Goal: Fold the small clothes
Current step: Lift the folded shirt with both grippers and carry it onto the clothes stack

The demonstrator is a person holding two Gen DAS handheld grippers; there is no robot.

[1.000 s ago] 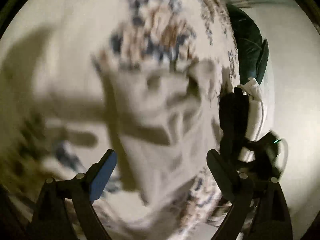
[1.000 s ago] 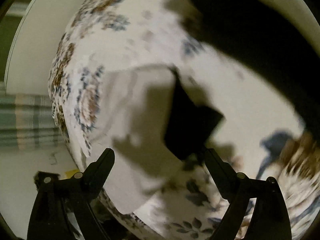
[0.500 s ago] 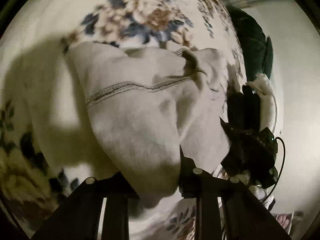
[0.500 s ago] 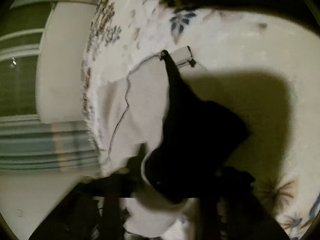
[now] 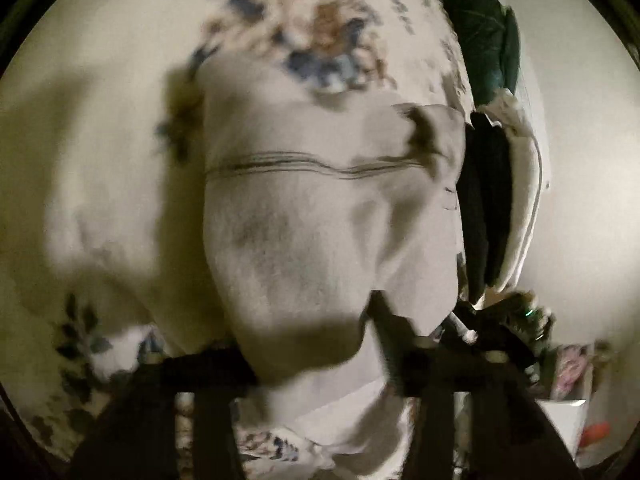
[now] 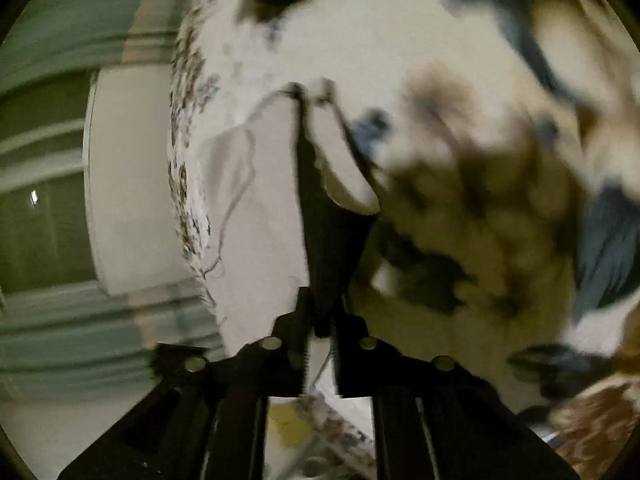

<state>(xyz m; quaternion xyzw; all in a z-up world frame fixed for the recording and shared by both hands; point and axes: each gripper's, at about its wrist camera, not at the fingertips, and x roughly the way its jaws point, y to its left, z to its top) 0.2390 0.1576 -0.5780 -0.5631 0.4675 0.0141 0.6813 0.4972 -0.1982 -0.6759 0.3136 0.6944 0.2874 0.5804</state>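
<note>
Cloth fills the near field of both our views. At the bottom of the left wrist view, our left claw (image 5: 320,364) has its black fingers drawn close on a bunched fold of the pale grey fabric garment (image 5: 320,240), which bulges up between them; the fingertips themselves are buried in the cloth. Ahead of this claw the garment spreads out over the cream bedspread with blue and brown flower print (image 5: 80,160), and a dark stitched seam crosses it from side to side. To the right of this claw, our right claw (image 5: 500,332) shows as a dark blurred shape at the garment's right edge. Beyond that, further right and ahead, a dark green cushion (image 5: 484,28) lies at the bedspread's edge, with some white and black cloth just below it.

In the right wrist view, our right claw (image 6: 320,320) has its fingers together, clamped on a thin edge of the same garment (image 6: 260,208), whose dark inner face runs straight ahead from the tips. Left of this claw the garment's light side hangs toward the fringed edge of the bedspread (image 6: 460,60). Right of it the flower print is too blurred to read. Far left, green and cream striped fabric (image 6: 48,80) shows beyond the bed.
</note>
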